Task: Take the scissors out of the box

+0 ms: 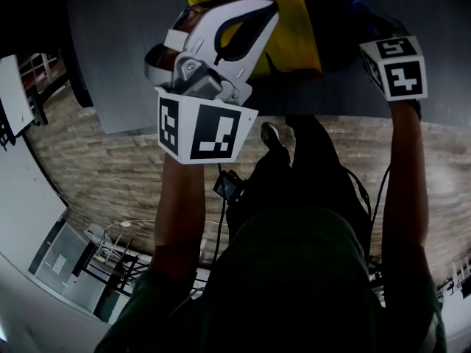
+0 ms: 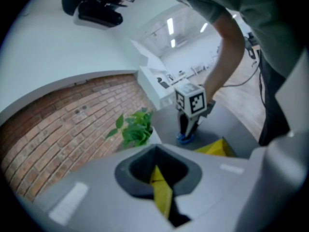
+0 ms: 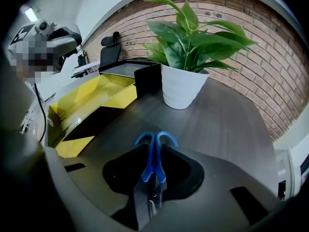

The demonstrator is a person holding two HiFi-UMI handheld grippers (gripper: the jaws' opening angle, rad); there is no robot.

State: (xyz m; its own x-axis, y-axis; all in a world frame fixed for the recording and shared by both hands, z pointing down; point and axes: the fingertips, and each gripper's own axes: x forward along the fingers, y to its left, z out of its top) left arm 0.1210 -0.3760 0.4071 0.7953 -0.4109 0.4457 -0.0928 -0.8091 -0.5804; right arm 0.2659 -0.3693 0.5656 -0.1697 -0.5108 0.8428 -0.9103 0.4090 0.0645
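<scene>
The scissors (image 3: pixel 153 153) have blue handles and sit in my right gripper (image 3: pixel 152 199), which is shut on their blades with the handles pointing away over the dark grey table (image 3: pixel 231 124). In the left gripper view the blue handles (image 2: pixel 185 139) hang at the tabletop under the right gripper's marker cube. The yellow box (image 3: pixel 89 103) lies open to the left of the scissors. My left gripper (image 2: pixel 163 197) is shut on a yellow flap (image 2: pixel 159 180) of that box. In the head view the left gripper (image 1: pixel 254 20) reaches over the box (image 1: pixel 294 28).
A potted green plant (image 3: pixel 184 83) in a white pot stands just beyond the scissors. A black case (image 3: pixel 145 79) sits beside the pot. A brick wall (image 3: pixel 251 57) runs behind the table. The person's body and cables fill the lower head view.
</scene>
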